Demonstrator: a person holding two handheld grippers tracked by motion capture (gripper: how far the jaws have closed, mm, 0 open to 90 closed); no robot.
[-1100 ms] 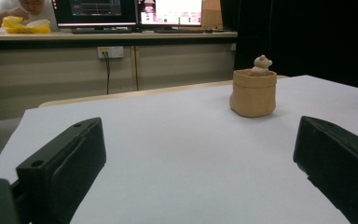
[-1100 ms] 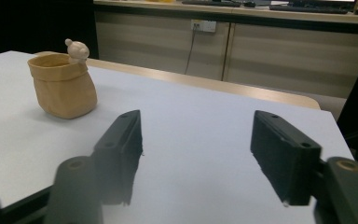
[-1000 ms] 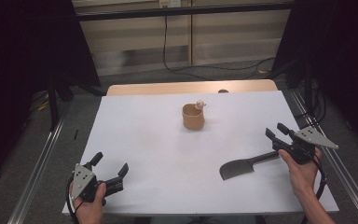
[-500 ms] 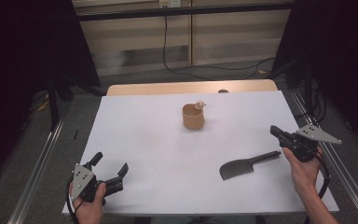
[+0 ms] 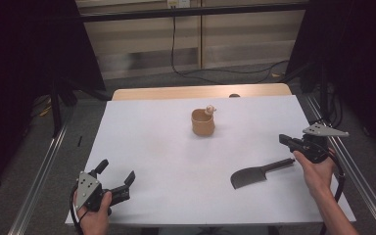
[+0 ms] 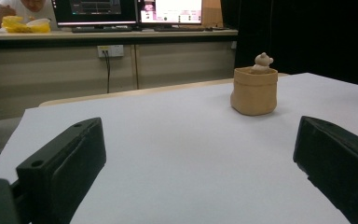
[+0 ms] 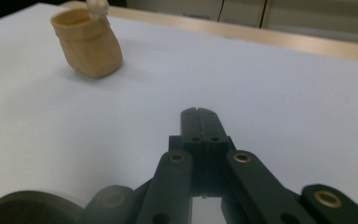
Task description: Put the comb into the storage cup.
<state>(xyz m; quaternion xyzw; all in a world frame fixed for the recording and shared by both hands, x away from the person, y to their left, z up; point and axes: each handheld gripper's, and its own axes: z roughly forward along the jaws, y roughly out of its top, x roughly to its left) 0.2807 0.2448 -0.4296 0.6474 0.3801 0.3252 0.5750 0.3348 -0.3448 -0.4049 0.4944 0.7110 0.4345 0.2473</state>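
White worktop [image 5: 176, 161] bearing a dark cleaver [image 5: 254, 174], lying flat just beside the right gripper [image 5: 285, 140], whose jaws, just closed, meet on nothing. Left gripper [image 5: 116, 177], near corner: jaws spread wide, empty. Tan pouch [image 5: 203, 122] with small figurine [image 5: 209, 109] stands mid-worktop.

My table [image 5: 156, 147], white-topped, with two things lying on it

The white sheet covers nearly all of the top; a strip of bare wood shows along the far edge. A tan pot [image 5: 203, 123] stands upright toward the far middle, a small pale figure [image 5: 209, 109] peeking over its rim. A dark cleaver [image 5: 254, 175] lies flat near my right side, well apart from the pot, handle pointing right.
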